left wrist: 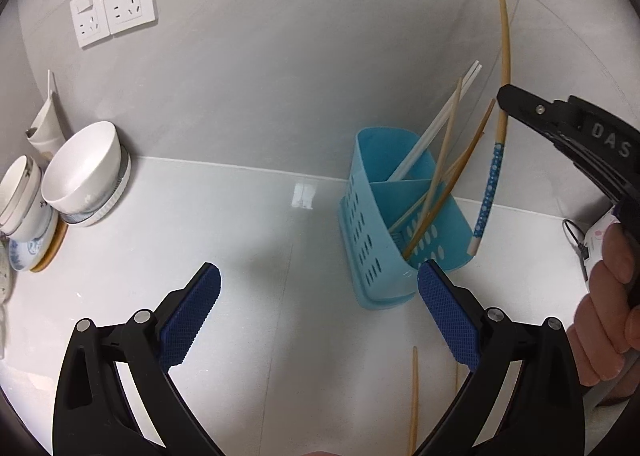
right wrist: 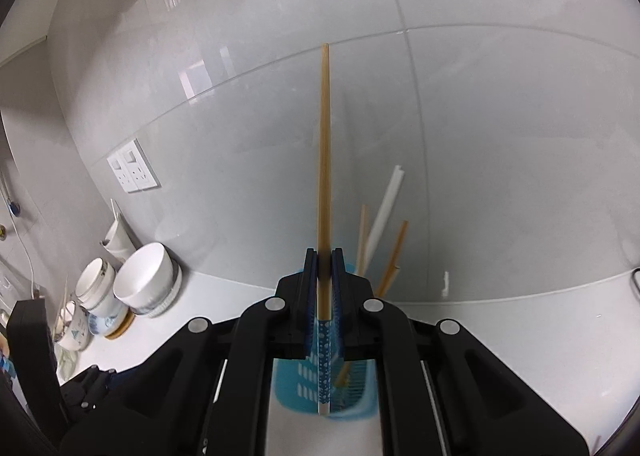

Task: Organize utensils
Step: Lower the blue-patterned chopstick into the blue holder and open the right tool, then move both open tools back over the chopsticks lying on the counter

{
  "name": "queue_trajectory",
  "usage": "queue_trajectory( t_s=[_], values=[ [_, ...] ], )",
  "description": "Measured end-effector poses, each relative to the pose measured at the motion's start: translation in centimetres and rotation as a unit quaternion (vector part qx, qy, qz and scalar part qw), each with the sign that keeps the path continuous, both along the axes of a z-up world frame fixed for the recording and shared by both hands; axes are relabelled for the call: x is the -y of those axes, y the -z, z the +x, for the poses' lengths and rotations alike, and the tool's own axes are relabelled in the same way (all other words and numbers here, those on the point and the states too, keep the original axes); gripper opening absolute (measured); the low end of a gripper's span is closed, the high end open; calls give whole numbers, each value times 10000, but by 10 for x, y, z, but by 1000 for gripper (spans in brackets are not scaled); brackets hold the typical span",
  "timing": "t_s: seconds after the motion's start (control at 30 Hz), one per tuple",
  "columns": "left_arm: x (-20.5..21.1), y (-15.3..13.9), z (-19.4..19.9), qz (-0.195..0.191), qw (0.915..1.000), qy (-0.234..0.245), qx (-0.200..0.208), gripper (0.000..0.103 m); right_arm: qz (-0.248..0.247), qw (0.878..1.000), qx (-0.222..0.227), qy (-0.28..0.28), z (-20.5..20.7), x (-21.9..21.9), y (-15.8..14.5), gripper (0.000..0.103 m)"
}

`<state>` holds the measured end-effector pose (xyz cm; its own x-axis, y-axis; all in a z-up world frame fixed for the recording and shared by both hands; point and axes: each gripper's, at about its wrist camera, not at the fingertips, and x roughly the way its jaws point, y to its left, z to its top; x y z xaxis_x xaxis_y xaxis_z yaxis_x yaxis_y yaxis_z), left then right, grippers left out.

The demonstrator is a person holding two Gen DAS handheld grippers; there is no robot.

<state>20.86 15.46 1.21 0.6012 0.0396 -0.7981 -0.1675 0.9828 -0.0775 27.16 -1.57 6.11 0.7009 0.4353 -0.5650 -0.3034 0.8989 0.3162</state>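
**Chopstick pinched above the blue caddy**

While the right gripper (right wrist: 324, 276) presses its pads together on a chopstick (right wrist: 323, 159), the left gripper (left wrist: 320, 316) stands spread wide with nothing between its blue pads (left wrist: 188, 320).

From the right wrist, the chopstick runs straight up the middle of the view: its bare wooden end points up toward the tiled wall (right wrist: 480, 115), and its blue dotted, white-tipped end hangs down behind the jaws, over the caddy (right wrist: 288, 380). That view hides most of the caddy behind the gripper. The left wrist view shows the chopstick from the side. There its long axis is steep and close to upright, with the wooden end high, the dotted end low and the white tip beside the caddy's right wall, just above the worktop (left wrist: 260, 215). I cannot tell whether the tip touches anything.

Only the left view shows the caddy's divider and perforated walls, the hand (left wrist: 604, 296) on the right gripper, and two more wooden sticks (left wrist: 414, 400) lying on the worktop near its front edge. Inside the caddy, white chopsticks (left wrist: 432, 135) and brown ones (left wrist: 448, 175) lean up to the right.

Bowls (left wrist: 84, 171) are stacked at the worktop's left edge against the wall, below a double socket (left wrist: 114, 7).
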Motion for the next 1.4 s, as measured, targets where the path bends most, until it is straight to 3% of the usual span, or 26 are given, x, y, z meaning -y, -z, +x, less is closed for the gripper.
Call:
queue_trajectory(
  t_s=[0.53, 0.87, 0.93, 1.07, 1.13, 1.2, 1.4],
  values=[
    [-12, 9, -2, 2, 9999, -88, 118, 97, -359, 9990, -270, -20, 3, -25, 56, 7],
    [-13, 10, 0, -12, 9998, -113, 152, 97, -684, 9970, -368, 71, -3, -27, 70, 10],
    [-14, 11, 1, -5, 9998, -125, 158, 97, -813, 9962, -295, 45, -6, -27, 66, 15],
    [-16, 11, 1, -31, 9997, -138, 205, 97, -1013, 9947, -118, 122, -17, -19, 56, 46],
    [-14, 10, 0, -44, 9997, -115, 225, 97, -1116, 9935, -56, 201, -22, -13, 50, 55],
    [-12, 8, -2, -37, 9997, -79, 247, 97, -1221, 9921, -55, 283, -26, -5, 47, 74],
    [-1, 5, -5, -50, 9997, -36, 235, 97, -1303, 9891, -146, 667, -41, 25, 41, 94]
  ],
)
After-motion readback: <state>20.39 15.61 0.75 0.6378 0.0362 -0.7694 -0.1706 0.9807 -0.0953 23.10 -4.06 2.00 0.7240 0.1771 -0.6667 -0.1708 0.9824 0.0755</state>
